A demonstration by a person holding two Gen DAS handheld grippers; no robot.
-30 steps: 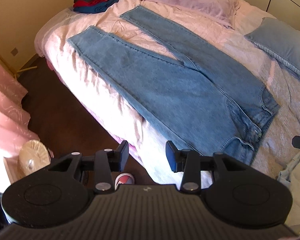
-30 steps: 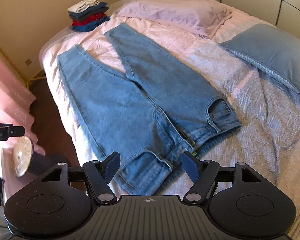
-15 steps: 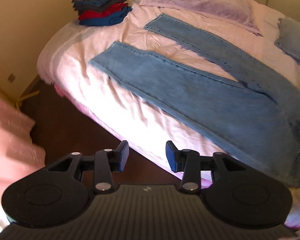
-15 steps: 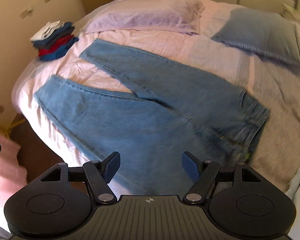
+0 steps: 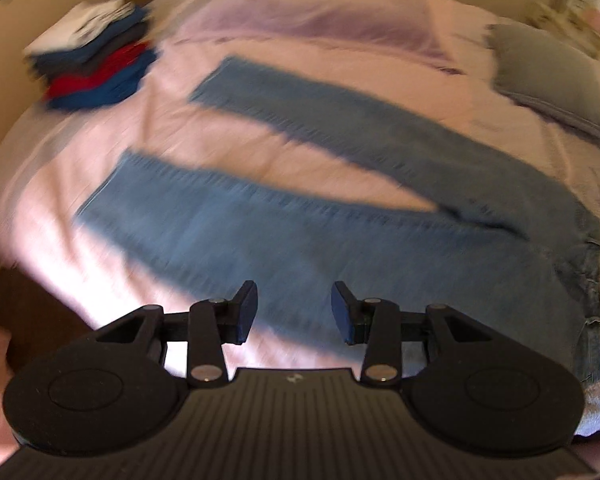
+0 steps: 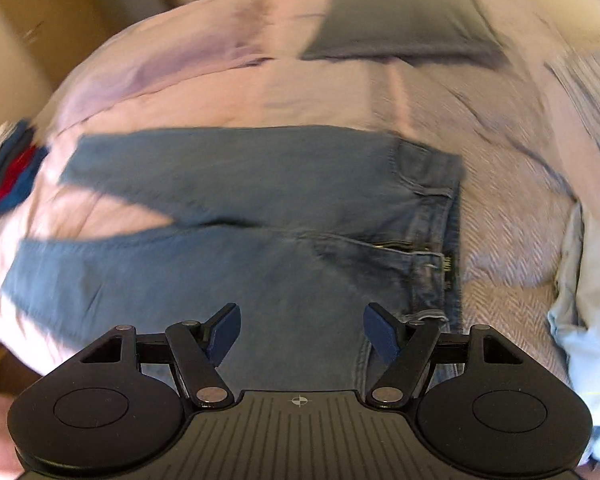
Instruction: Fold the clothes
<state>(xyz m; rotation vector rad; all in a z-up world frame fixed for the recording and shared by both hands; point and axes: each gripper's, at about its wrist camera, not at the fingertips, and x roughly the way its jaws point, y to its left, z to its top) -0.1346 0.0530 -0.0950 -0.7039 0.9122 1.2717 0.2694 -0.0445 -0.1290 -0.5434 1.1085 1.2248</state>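
A pair of blue jeans (image 5: 340,236) lies flat on the pink bed (image 5: 112,140), legs spread apart toward the left, waistband to the right. My left gripper (image 5: 294,312) hovers open above the near leg, nothing between its fingers. In the right wrist view the jeans (image 6: 260,240) fill the middle, with the zip and waistband (image 6: 440,240) at the right. My right gripper (image 6: 300,332) stands open over the seat of the jeans near the waistband, holding nothing. Both views are blurred by motion.
A stack of folded clothes (image 5: 92,56) sits at the bed's far left corner. A lilac pillow (image 5: 320,28) and a blue-grey pillow (image 5: 552,76) lie at the head. A light blue garment (image 6: 588,320) is bunched at the right. Dark floor (image 5: 28,312) lies left of the bed.
Both grippers have swung and rolled over the bed, so the jeans now lie crosswise in view. The left one moved from beside the bed to above the near leg. Neither opening changed.
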